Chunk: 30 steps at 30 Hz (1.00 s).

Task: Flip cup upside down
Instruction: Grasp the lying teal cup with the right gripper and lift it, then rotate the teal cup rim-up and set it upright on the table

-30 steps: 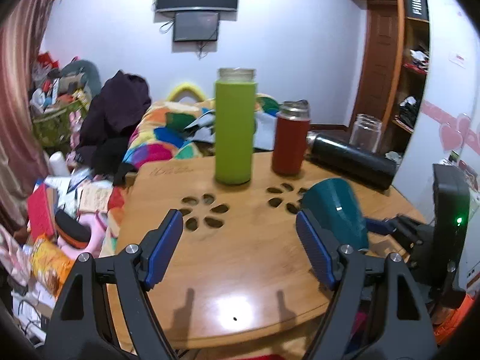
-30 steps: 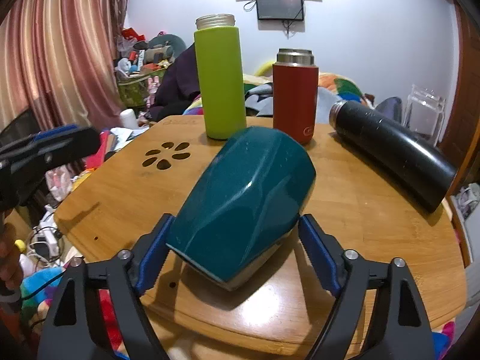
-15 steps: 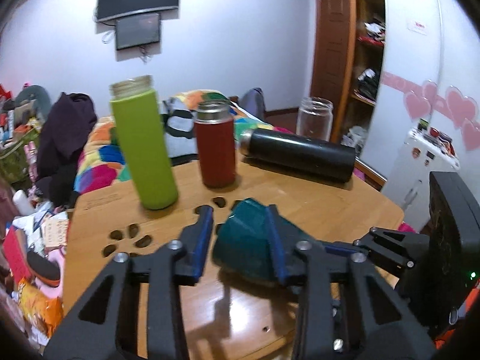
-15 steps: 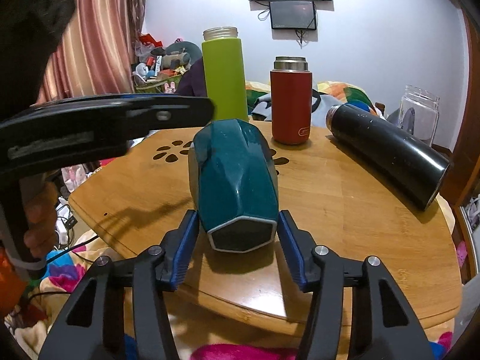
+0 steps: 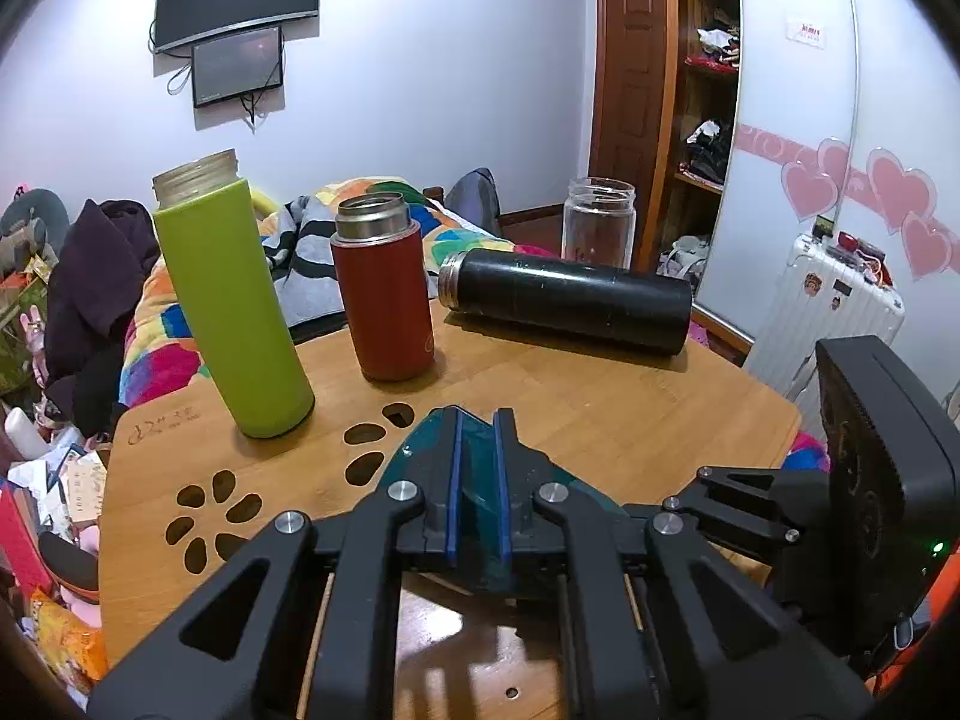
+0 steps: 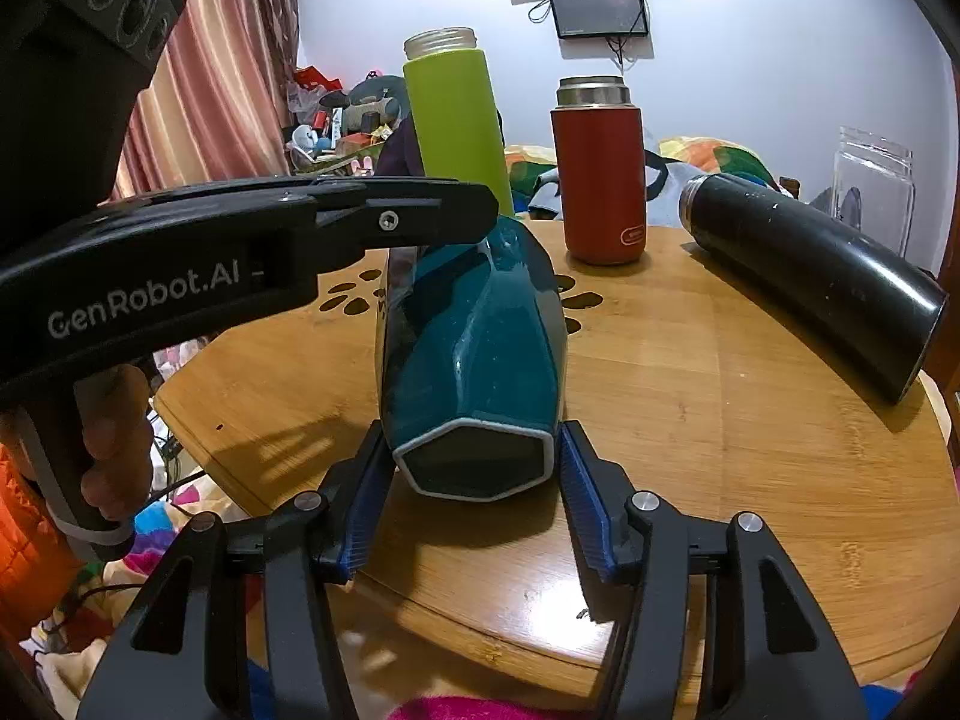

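A faceted teal cup (image 6: pixel 480 348) lies on its side on the round wooden table (image 6: pixel 720 408), its base toward the right wrist camera. My left gripper (image 5: pixel 478 480) is shut on the cup's rim wall (image 5: pixel 477 492), one finger inside the mouth and one outside. In the right wrist view the left gripper (image 6: pixel 432 222) reaches in from the left at the cup's far end. My right gripper (image 6: pixel 474 480) is shut on the cup's base end, blue pads against both sides.
A green bottle (image 5: pixel 231 312) and a red flask (image 5: pixel 384 300) stand at the back of the table. A black flask (image 5: pixel 564 300) lies on its side at the right. A glass jar (image 5: pixel 599 222) stands behind it. Flower-shaped cutouts (image 5: pixel 216 516) pierce the tabletop.
My left gripper has swung over to the cup and closed on its rim wall. My right gripper has closed on the cup's base, and the cup has turned end-on to it.
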Tool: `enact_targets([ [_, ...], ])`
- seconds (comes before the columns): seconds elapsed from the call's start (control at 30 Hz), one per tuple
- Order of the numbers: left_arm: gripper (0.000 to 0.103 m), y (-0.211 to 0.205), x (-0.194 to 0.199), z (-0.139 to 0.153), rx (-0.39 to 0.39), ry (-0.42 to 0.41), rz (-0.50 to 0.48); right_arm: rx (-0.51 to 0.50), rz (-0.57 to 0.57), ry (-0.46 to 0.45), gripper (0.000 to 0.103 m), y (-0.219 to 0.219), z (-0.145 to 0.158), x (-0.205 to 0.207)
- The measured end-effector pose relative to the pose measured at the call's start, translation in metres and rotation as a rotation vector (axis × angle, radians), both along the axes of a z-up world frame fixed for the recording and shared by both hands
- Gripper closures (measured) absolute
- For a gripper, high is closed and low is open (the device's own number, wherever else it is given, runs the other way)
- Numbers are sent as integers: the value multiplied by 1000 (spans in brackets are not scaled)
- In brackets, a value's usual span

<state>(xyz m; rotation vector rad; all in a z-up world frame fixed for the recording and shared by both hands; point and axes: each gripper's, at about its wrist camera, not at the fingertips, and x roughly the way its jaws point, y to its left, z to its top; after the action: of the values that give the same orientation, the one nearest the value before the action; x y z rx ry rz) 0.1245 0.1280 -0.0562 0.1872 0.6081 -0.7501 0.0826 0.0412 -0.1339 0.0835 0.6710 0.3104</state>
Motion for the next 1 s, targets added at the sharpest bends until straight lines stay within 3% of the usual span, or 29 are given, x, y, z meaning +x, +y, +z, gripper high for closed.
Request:
enact_targets([
  [0.63,95,2,9,5,-37,30,-9,-83,-44,-170,53,-8,41,-32],
  [1.0,98,14,23,-6,-63,85,43,-80,-45,-168,54,-1,38,-18],
])
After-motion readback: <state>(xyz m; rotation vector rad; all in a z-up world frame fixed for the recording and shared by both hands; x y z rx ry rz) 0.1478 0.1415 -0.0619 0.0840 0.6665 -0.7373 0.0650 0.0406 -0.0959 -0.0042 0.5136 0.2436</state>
